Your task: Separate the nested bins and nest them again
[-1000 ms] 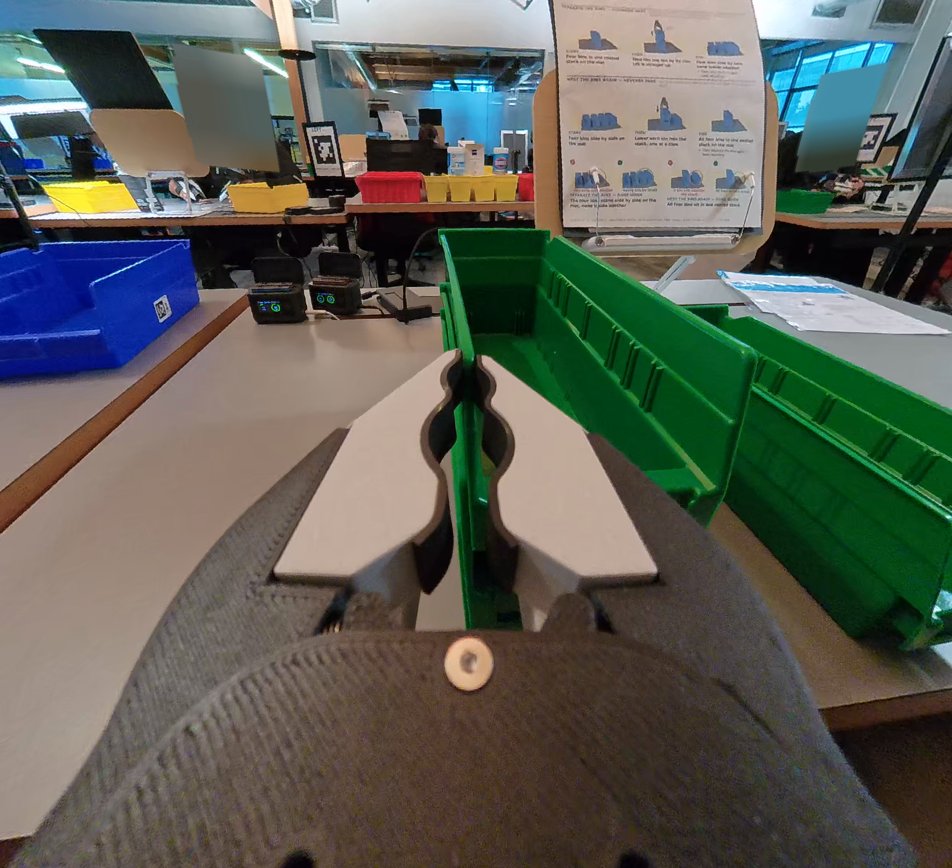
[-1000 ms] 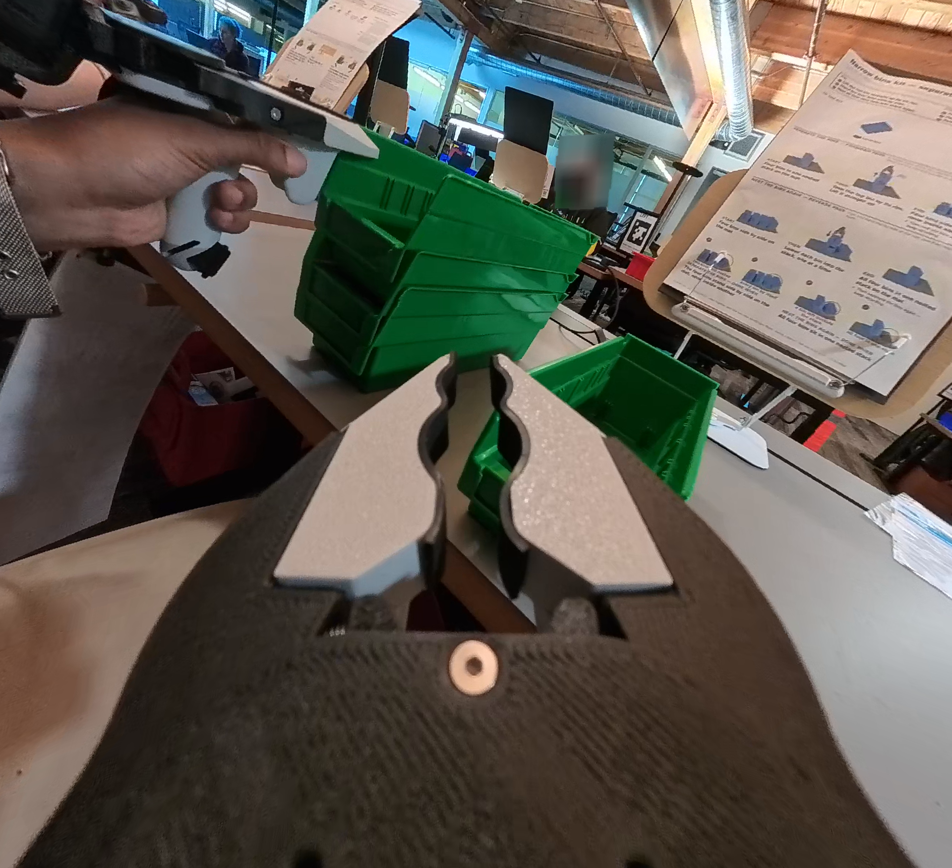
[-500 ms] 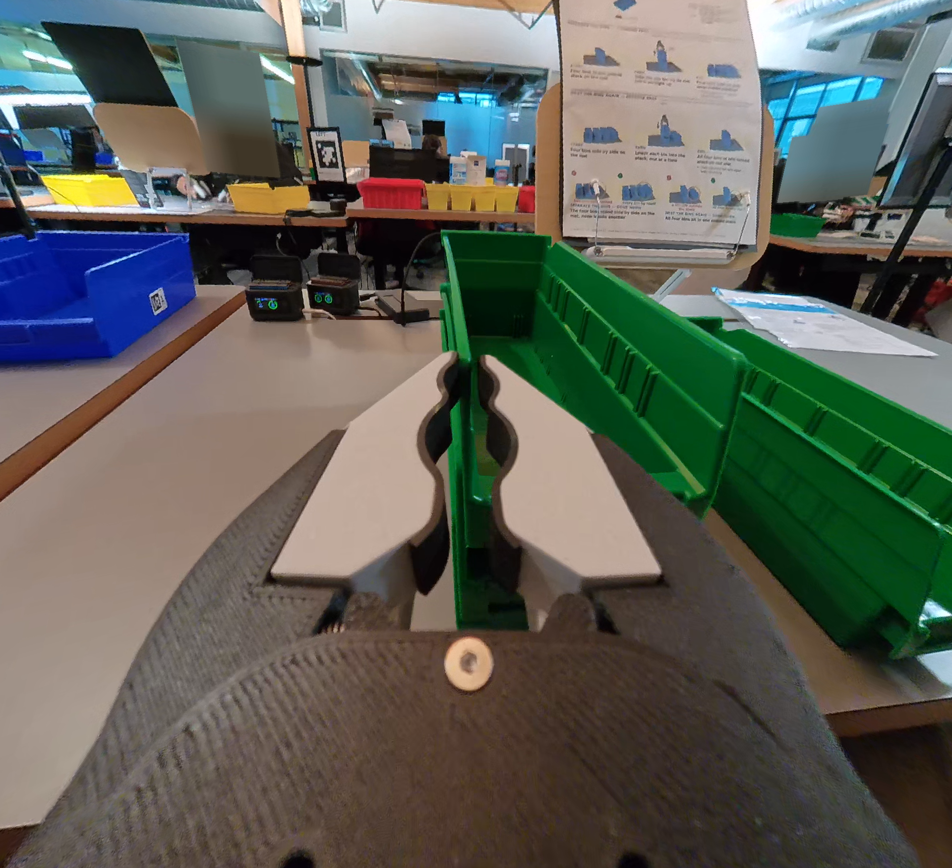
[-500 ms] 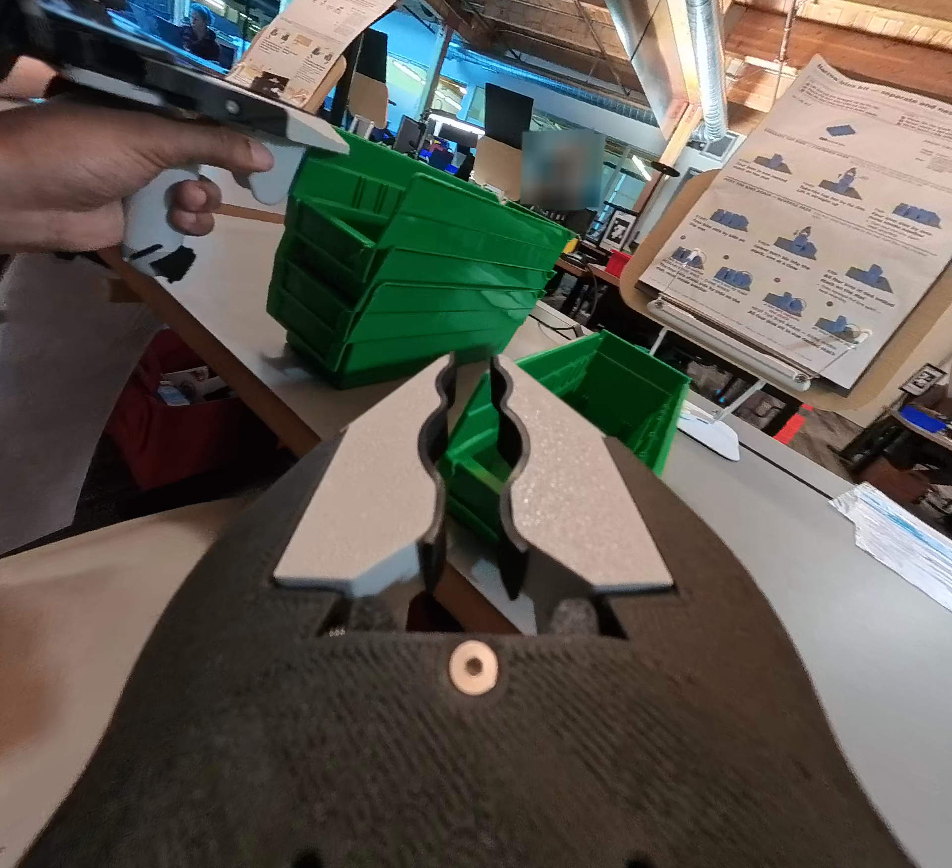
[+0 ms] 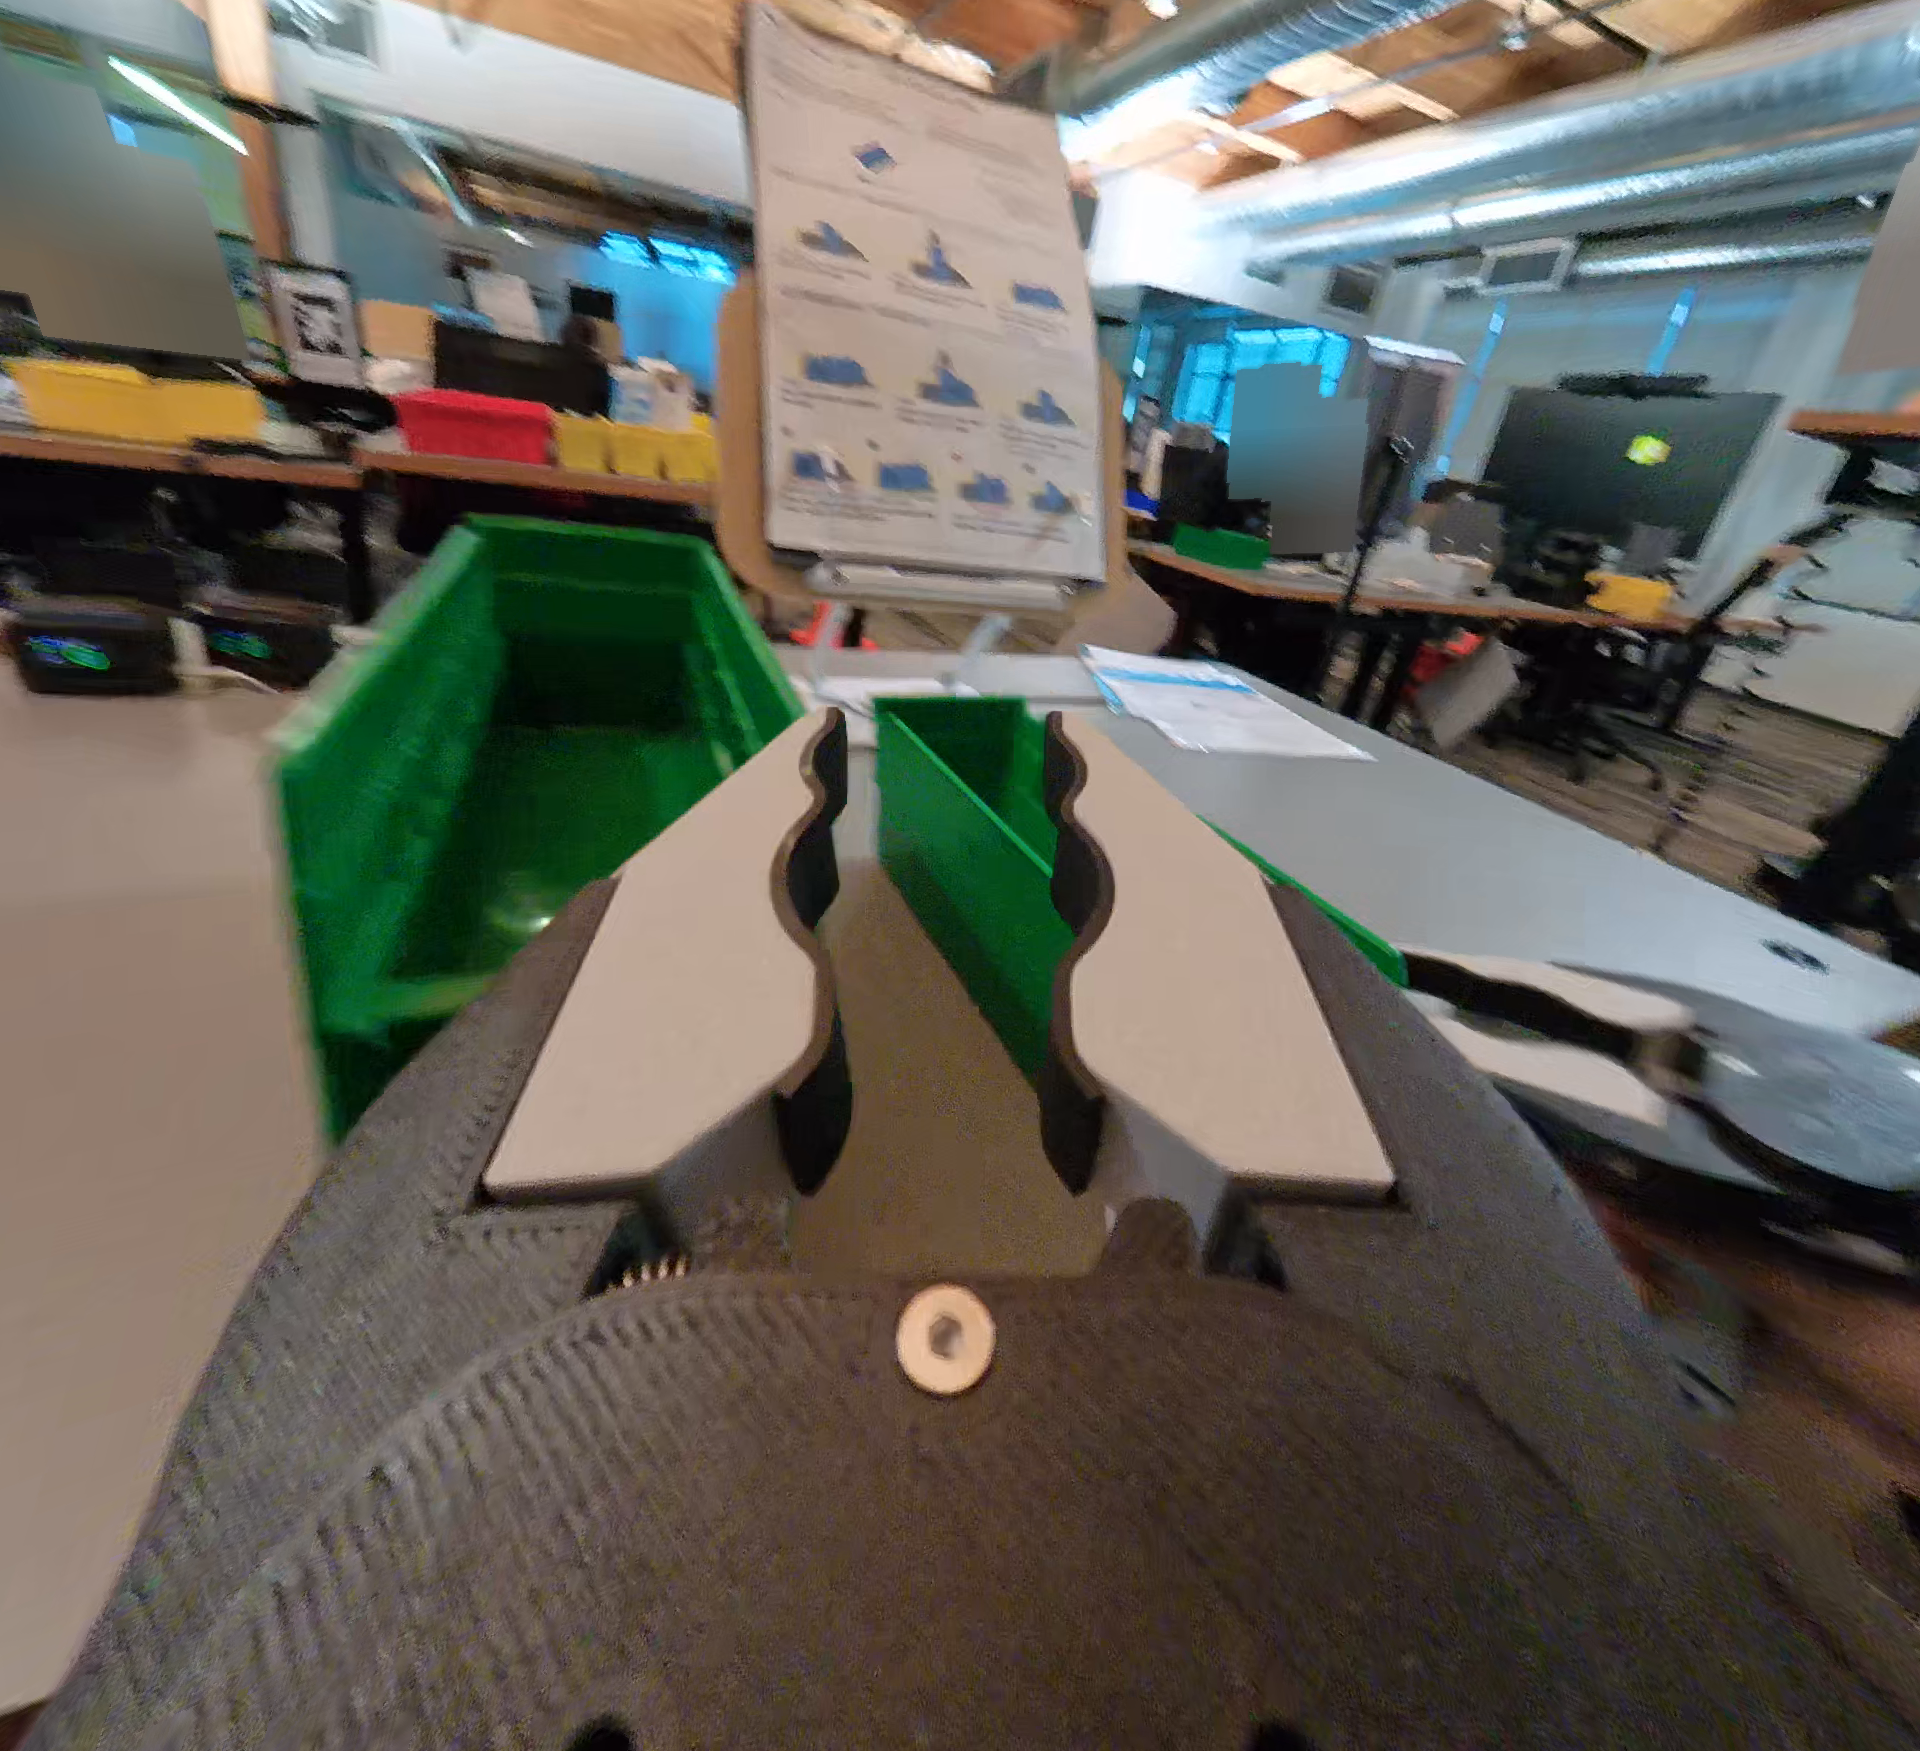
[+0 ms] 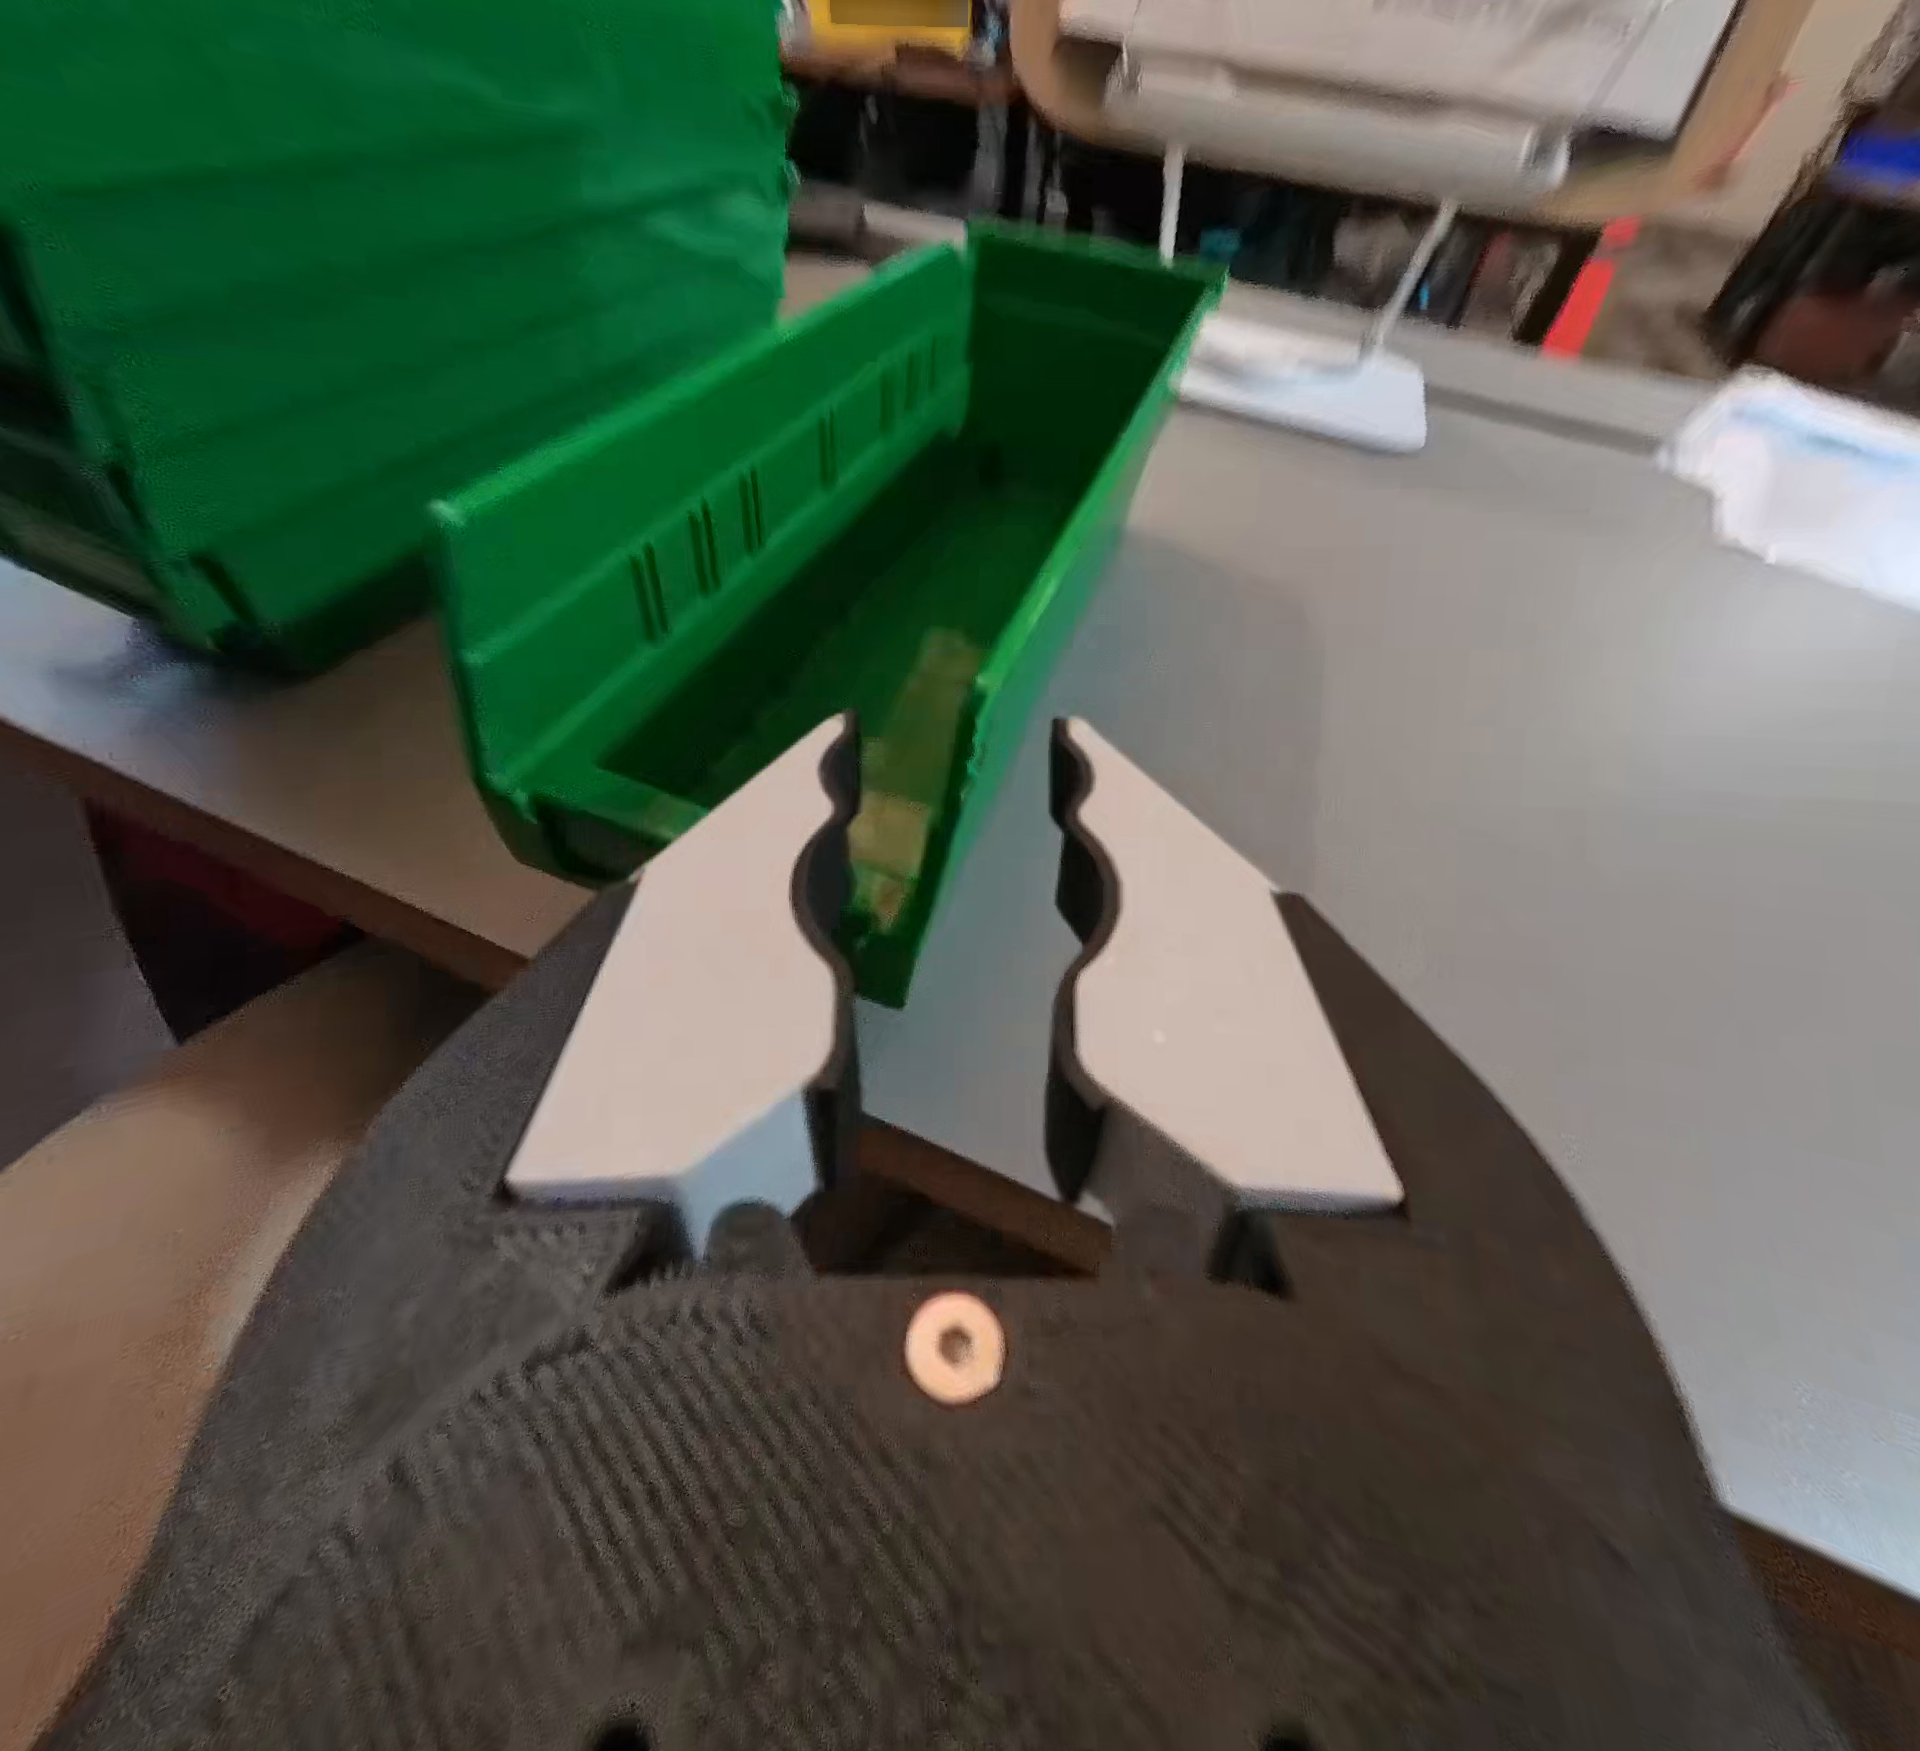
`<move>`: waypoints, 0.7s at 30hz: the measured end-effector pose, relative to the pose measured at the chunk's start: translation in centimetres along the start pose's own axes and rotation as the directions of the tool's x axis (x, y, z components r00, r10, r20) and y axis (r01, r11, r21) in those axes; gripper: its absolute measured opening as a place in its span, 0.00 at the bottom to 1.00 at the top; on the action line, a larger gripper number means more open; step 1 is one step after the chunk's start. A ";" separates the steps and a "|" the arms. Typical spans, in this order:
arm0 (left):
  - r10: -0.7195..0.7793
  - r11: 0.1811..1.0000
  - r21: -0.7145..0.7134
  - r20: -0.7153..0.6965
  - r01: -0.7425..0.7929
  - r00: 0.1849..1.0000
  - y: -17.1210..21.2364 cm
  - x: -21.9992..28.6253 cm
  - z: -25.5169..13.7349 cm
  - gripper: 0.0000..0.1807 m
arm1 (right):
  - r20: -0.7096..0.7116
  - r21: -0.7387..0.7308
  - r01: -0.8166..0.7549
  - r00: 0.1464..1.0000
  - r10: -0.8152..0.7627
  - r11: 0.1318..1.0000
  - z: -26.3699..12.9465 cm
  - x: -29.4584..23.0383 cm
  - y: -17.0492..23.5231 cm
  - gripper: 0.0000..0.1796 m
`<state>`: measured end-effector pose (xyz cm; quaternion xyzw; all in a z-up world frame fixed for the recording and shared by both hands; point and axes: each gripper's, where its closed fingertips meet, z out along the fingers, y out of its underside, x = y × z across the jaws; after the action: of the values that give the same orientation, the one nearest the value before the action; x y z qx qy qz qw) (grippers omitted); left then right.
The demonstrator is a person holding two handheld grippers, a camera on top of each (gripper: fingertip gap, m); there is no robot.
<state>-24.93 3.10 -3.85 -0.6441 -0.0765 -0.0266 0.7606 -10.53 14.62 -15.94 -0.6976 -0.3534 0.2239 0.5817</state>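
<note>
Straddling the near wall of the single green bin (image 6: 790, 496) beside the nested green stack (image 6: 312, 174), the right gripper (image 6: 954, 735) gapes empty — as does the left gripper (image 5: 940, 730); closing off-centre could tip the bin off the table edge (image 6: 312, 860).

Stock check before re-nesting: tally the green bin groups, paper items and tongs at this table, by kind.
Nested green stack: 1 (bins inside too blurred to count)
Lone green bin: 1
Instruction board: 1
Paper pile: 1
Tongs: 2, left tongs and right tongs, both open
Total: 6
</note>
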 end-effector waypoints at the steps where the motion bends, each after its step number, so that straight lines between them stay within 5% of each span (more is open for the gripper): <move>1: -0.009 0.999 -0.037 -0.028 0.008 1.000 1.6 1.3 0.1 0.20 | -0.014 -0.046 -0.013 1.000 0.012 0.999 0.5 0.2 0.8 0.11; 6: 0.015 0.960 -0.277 -0.050 -0.028 0.999 10.0 5.4 0.5 0.39 | -0.025 -0.060 -0.090 0.996 0.088 0.994 0.3 0.8 0.8 0.02; 11: -0.017 0.924 -0.380 -0.117 -0.029 0.993 12.8 7.4 0.6 0.43 | -0.046 0.057 -0.092 0.994 0.095 0.994 -1.6 1.0 -1.8 0.00; 16: -0.272 0.854 -0.484 -0.106 0.189 0.956 14.2 8.3 0.3 0.32 | -0.047 0.107 0.045 0.998 -0.040 0.993 -3.2 -3.2 -2.6 0.00; 21: -0.359 0.825 -0.471 -0.010 0.312 0.933 14.1 6.2 0.3 0.13 | -0.055 0.234 0.184 0.983 -0.176 0.954 -4.8 -5.8 -4.6 0.05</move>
<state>-16.88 6.13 -16.67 -0.7807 -0.1426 -0.2088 0.5714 -11.92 7.43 -10.94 -0.5912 -0.3762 0.1989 0.6852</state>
